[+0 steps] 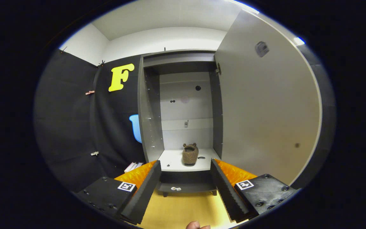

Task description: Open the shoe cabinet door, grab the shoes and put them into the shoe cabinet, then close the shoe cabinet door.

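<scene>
Gripper [185, 165], lower centre: fingers spread wide, gripping nothing. Cabinet [183, 108], centre frame: standing with its door [265, 105] swung wide at right. Shoe [190, 154], brown and fuzzy: sitting on the bottom shelf [173, 160], beyond the fingers and framed between them. Small white bits [175, 188]: lying under the cabinet base. Fingertip [195, 225]: showing at bottom centre over the yellow floor [183, 206].

Fuzzy knitted shoe [190, 154] on matt, smooth shoe cabinet [183, 160] shelf.
</scene>
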`<state>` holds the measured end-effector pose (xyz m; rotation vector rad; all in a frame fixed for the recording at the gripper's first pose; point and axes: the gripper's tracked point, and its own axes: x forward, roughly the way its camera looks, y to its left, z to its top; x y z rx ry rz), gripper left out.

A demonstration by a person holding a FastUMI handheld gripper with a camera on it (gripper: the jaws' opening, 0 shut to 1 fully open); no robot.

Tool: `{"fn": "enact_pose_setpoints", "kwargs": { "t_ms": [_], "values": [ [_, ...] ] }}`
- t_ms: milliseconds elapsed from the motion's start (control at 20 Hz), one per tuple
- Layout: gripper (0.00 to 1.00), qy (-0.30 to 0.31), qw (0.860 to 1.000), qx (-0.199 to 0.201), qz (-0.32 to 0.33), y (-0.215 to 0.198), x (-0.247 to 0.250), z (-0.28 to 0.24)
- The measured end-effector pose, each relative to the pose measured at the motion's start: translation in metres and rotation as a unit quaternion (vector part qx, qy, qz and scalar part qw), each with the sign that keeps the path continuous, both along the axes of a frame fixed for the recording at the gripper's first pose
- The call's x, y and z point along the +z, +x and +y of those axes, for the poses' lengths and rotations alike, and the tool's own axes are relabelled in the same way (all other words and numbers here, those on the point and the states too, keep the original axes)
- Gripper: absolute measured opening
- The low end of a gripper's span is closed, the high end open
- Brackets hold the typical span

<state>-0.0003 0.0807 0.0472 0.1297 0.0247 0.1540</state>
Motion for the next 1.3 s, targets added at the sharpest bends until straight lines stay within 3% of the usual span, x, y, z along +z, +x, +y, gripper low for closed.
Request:
{"fn": "enact_pose_setpoints", "kwargs": {
  "t_ms": [200,550,950,1300],
  "values": [
    [0.98,0.018,1.0,0.017,-0.009,-0.046,0.013,-0.039],
    [0.98,-0.014,0.999,-0.039,-0.009,-0.084,0.016,-0.135],
    [0.98,-0.016,0.991,-0.129,0.02,-0.047,-0.008,-0.251],
    [0.98,-0.009,0.993,-0.115,0.024,-0.018,-0.013,-0.253]
  ]
}}
